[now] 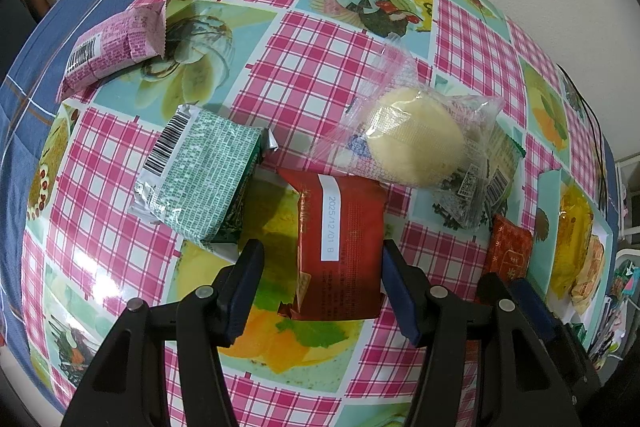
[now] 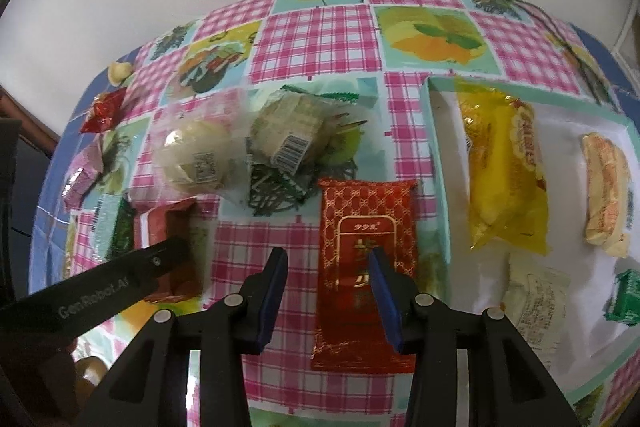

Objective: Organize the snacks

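Pick-up step judged in hand: left tongs (image 1: pixel 322 267) spread wide, empty, astride dark-red rectangular foil packet (image 1: pixel 340 247); closure required. Right tongs (image 2: pixel 329 265) agape, empty.

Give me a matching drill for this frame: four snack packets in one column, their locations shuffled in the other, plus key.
1. dark red date-stamped packet
2. red gold-patterned packet
3. yellow plastic snack bag
4. pink barcoded packet

A. inside the white tray
B. far left, by the tablecloth's edge
C. between the open left gripper jaws
D. under the open right gripper, beside the tray

Pairs: 1-C, 2-D, 3-A, 4-B
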A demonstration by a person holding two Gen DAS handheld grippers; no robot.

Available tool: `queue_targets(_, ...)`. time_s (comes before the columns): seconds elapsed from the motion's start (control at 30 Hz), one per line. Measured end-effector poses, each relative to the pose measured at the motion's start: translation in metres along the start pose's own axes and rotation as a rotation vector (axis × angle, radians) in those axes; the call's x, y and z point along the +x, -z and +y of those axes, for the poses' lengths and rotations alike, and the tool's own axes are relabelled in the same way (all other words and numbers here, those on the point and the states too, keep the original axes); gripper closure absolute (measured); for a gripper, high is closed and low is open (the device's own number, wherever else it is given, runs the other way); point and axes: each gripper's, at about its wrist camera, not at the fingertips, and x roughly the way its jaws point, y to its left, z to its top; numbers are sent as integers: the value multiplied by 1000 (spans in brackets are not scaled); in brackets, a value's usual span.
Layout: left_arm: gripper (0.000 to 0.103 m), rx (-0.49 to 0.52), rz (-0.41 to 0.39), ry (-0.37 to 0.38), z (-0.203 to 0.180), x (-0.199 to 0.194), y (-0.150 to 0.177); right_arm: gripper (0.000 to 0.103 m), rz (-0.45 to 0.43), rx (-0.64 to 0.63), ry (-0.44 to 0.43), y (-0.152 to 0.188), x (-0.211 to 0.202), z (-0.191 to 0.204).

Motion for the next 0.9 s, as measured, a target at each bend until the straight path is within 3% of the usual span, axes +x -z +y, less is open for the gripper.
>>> queue_targets(0.1, 42, 0, 0, -1, 0, 1, 0, 57, -11, -27, 76, 0, 0, 1)
queue_targets(0.2, 42, 0, 0, -1, 1, 2, 0, 59, -5, -8, 99, 0, 3, -5)
queue_targets(0.37, 42, -1, 0, -1, 0, 2, 0, 56, -4, -4, 94, 0, 3, -6)
queue_targets(0.6, 42, 3, 0, -2, -1, 1, 0, 53, 5, 2, -22, 0, 2, 1)
queue_targets(0.77, 42, 3, 0, -1, 0, 1, 0, 53, -7, -20, 82, -1, 2, -1)
queue_targets(0.9, 42, 3, 1, 2, -1, 1, 0, 54, 9, 16, 80, 0, 4, -11)
